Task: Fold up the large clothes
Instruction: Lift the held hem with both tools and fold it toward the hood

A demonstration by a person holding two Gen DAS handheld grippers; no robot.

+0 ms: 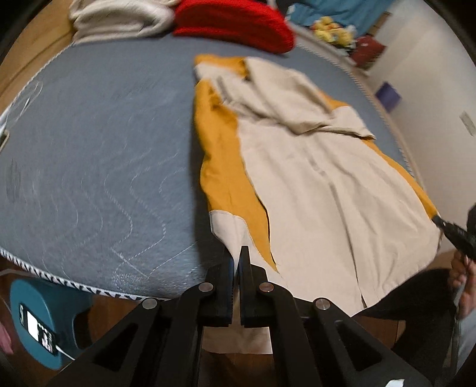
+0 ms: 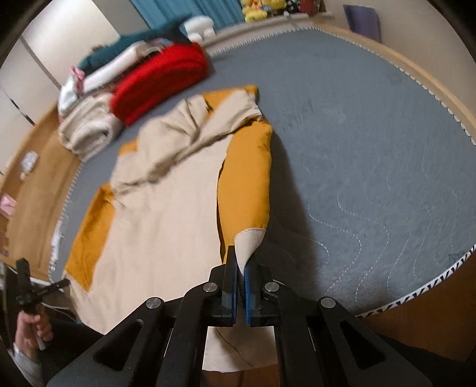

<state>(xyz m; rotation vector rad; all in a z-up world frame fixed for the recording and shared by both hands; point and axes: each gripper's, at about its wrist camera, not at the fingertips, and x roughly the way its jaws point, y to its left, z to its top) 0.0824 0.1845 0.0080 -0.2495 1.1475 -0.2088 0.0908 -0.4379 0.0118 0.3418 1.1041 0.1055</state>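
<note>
A large beige coat with mustard-yellow panels (image 1: 312, 184) lies spread lengthwise on the grey quilted mattress (image 1: 89, 148). Its collar is at the far end and its hem hangs over the near edge. My left gripper (image 1: 236, 257) is shut on the coat's near left hem corner, with beige cloth pinched between the pads and hanging below them. In the right wrist view the same coat (image 2: 166, 208) shows, and my right gripper (image 2: 238, 257) is shut on a beige hem corner that stands up between its fingers. The right gripper (image 1: 439, 221) also shows at the coat's right hem corner in the left wrist view.
Folded red cloth (image 1: 235, 20) and a cream blanket (image 1: 119, 18) sit at the mattress's far end, with more folded items (image 2: 119, 59) behind. A teal device (image 1: 41, 321) lies on the wooden floor by the near edge. A hand (image 2: 32, 324) holds a gripper handle at lower left.
</note>
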